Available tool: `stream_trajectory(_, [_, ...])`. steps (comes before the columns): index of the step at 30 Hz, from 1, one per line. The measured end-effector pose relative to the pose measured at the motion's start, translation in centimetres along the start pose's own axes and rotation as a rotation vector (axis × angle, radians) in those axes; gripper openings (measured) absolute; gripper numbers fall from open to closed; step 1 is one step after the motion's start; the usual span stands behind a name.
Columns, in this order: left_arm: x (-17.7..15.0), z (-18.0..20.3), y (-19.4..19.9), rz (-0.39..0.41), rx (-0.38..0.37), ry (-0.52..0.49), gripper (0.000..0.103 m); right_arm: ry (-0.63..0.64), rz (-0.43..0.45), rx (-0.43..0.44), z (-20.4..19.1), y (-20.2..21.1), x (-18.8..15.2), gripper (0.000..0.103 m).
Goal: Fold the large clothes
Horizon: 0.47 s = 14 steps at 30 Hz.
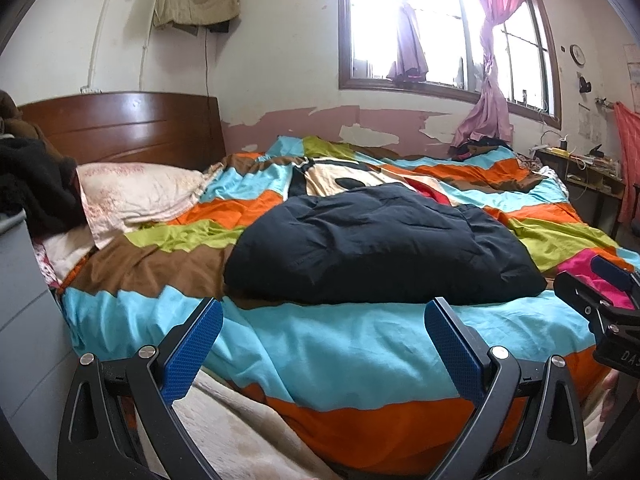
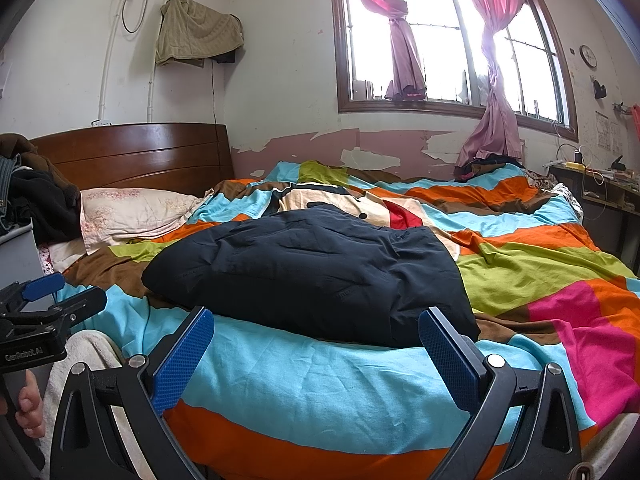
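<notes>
A dark navy padded garment (image 1: 372, 244) lies folded into a thick bundle on the striped bedspread (image 1: 320, 344), near the bed's front edge. My left gripper (image 1: 320, 312) is open just short of the bundle, nothing between its blue pads. In the right wrist view the same garment (image 2: 312, 272) lies ahead, and my right gripper (image 2: 316, 320) is open too, empty, its right fingertip close to the bundle's near corner. Each gripper shows in the other's view: the right one (image 1: 600, 280) at the right edge, the left one (image 2: 44, 292) at the left edge.
A floral pillow (image 1: 136, 196) and a wooden headboard (image 1: 120, 128) are at the far left. Dark clothes (image 1: 32, 184) pile on a grey cabinet beside the bed. A beige blanket (image 1: 224, 432) hangs over the front edge. A cluttered desk (image 2: 600, 184) stands at the right under the window.
</notes>
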<state>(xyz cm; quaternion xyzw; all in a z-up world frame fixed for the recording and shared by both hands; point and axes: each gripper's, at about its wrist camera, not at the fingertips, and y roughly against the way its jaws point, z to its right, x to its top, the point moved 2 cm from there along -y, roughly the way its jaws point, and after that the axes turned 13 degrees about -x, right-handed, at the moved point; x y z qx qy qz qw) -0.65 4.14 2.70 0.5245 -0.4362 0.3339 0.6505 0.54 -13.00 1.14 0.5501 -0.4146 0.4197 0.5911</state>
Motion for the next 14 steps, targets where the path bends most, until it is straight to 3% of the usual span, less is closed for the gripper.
stream_trajectory(7, [-0.08,0.22,0.07,0.011,0.022,-0.044,0.099,0.000,-0.001,-0.001,-0.10,0.02,0.03,0.103])
stream_trajectory(14, [-0.16,-0.02,-0.06,0.002,0.022,-0.026,0.099,0.000,-0.001,0.000,-0.06,0.00,0.02,0.103])
